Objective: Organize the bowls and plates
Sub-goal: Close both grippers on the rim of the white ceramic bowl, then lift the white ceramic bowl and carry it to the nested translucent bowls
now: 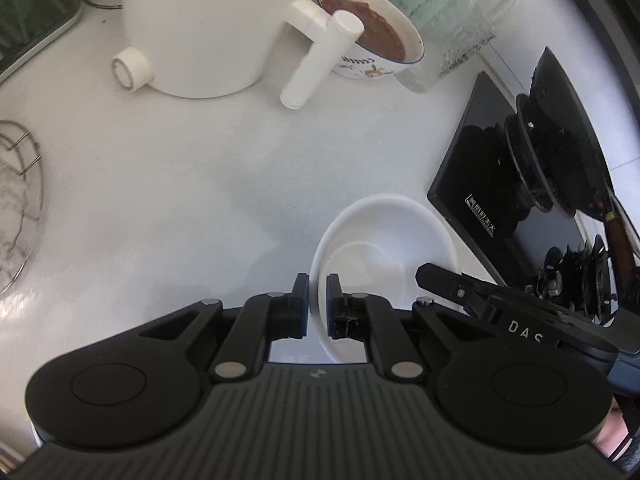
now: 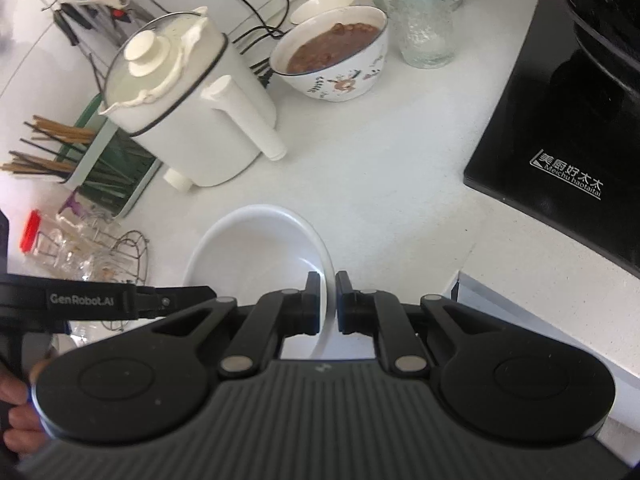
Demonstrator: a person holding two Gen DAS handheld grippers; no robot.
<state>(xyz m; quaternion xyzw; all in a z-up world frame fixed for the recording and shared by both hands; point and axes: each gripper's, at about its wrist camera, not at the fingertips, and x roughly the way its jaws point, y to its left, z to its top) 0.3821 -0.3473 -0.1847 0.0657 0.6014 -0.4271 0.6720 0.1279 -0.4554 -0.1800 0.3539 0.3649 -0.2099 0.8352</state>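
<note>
1. Left wrist view shows my left gripper (image 1: 318, 304) with its jaws closed down on the near-left rim of a plain white, shallow ceramic bowl (image 1: 384, 236); only the thin rim stands between the pads.
2. In the right wrist view, my right gripper (image 2: 328, 300) is pinched in the same way on the right rim of this bowl (image 2: 256, 248). So both grippers hold one bowl, on opposite sides of its rim.
3. The bowl is over the white counter (image 1: 180, 184), between the white electric kettle with long handle (image 2: 188, 120) and the black glass cooktop (image 2: 560, 128). I judge it is lifted a little, but whether its base is fully clear of the counter I cannot tell.
4. About handling: I think the bowl is stiff, glazed and smooth, therefore slippery under the pads, and it will break if it falls. It looks empty and not heavy.
5. The rim is the only good place to take hold, because the wall is too wide for the jaws. With two grips on opposite sides, both hands should stay level with each other, otherwise the rim can twist out of one pad.
6. Nearby stands a patterned bowl with brown food (image 2: 336, 56) and a ribbed clear glass (image 2: 420, 20); I would keep well apart from them.
</note>
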